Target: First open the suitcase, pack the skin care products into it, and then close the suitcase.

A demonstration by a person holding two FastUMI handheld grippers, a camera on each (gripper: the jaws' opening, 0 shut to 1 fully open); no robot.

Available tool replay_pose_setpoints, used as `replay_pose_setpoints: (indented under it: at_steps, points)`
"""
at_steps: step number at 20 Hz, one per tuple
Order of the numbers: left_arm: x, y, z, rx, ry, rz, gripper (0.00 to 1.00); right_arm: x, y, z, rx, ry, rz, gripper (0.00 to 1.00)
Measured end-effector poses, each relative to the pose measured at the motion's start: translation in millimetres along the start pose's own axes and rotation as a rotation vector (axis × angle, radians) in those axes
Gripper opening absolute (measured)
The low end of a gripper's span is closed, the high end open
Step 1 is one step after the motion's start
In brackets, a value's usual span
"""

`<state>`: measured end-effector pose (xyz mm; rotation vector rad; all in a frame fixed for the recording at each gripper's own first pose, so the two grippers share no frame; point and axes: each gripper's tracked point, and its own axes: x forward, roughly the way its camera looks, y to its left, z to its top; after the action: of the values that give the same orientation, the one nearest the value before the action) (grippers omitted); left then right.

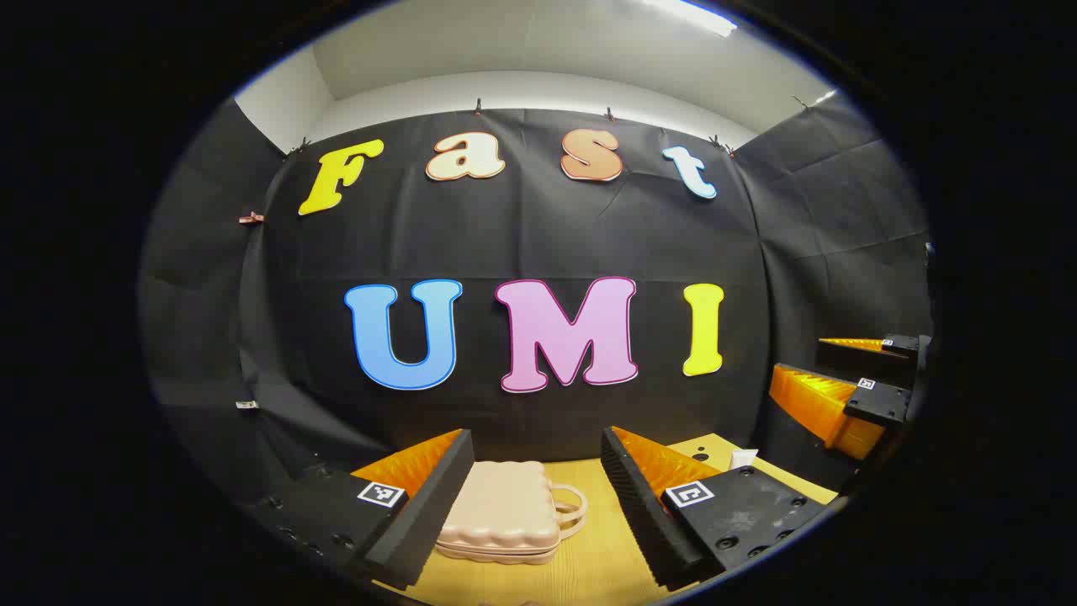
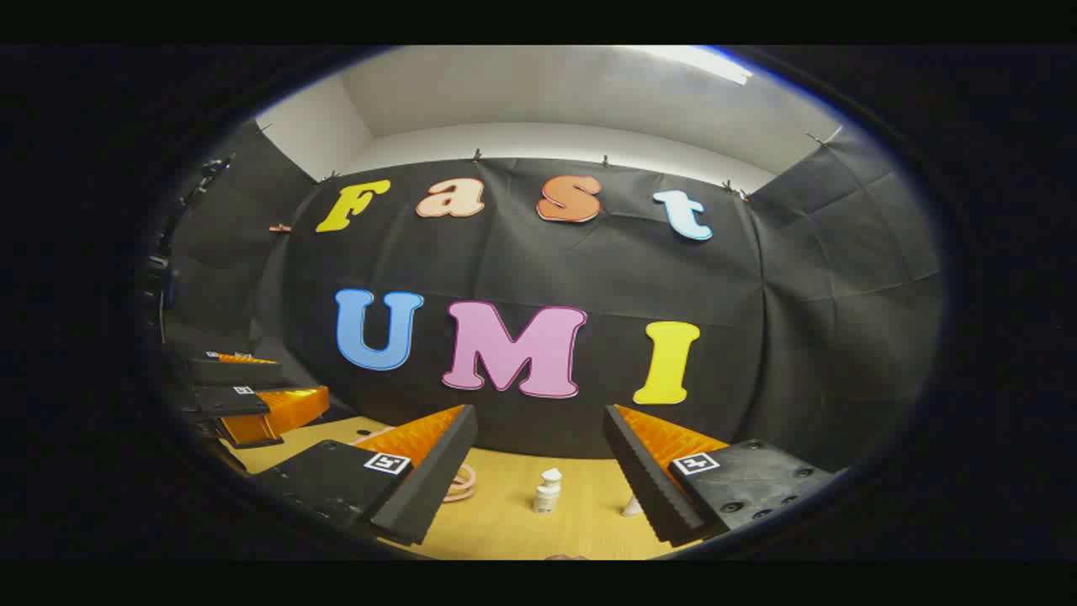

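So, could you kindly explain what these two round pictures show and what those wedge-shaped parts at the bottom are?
Each picture comes from a camera riding on a hand-held two-finger gripper. The wedges are its fingers, spread open and holding nothing. The left gripper looks at a closed pink suitcase lying flat on the wooden table. The right gripper looks at a small white bottle standing on the same table; another small white item sits partly hidden beside its finger. Each view also catches the other gripper off to the side.

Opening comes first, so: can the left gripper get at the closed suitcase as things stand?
Probably yes. The left gripper is open, and the closed suitcase lies on the table straight ahead between its fingers, with nothing seen in between.
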<state>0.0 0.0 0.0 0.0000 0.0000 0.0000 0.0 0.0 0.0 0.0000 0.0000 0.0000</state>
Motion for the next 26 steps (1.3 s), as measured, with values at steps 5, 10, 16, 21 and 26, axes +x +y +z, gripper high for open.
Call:
replay_pose_setpoints:
  at_steps: [5, 10, 16, 21, 26]
  points:
    - [-2, -3, -6, -0.006, 0.022, 0.019, 0.96, 2, 2, -7, 0.012, 0.012, 0.029, 0.96]
    - [3, -7, -6, -0.002, 0.022, 0.028, 0.96, 4, 4, -13, 0.016, 0.020, 0.060, 0.99]
    - [12, -10, -13, -0.015, 0.029, 0.049, 0.96, 11, -7, -18, 0.016, 0.001, 0.053, 0.96]
    - [40, -27, -43, -0.016, 0.079, 0.006, 0.97, 14, -23, -26, 0.027, 0.018, 0.025, 0.97]
    - [90, -49, -101, 0.022, 0.179, -0.046, 0.97, 23, -43, -39, 0.022, 0.031, 0.019, 0.97]
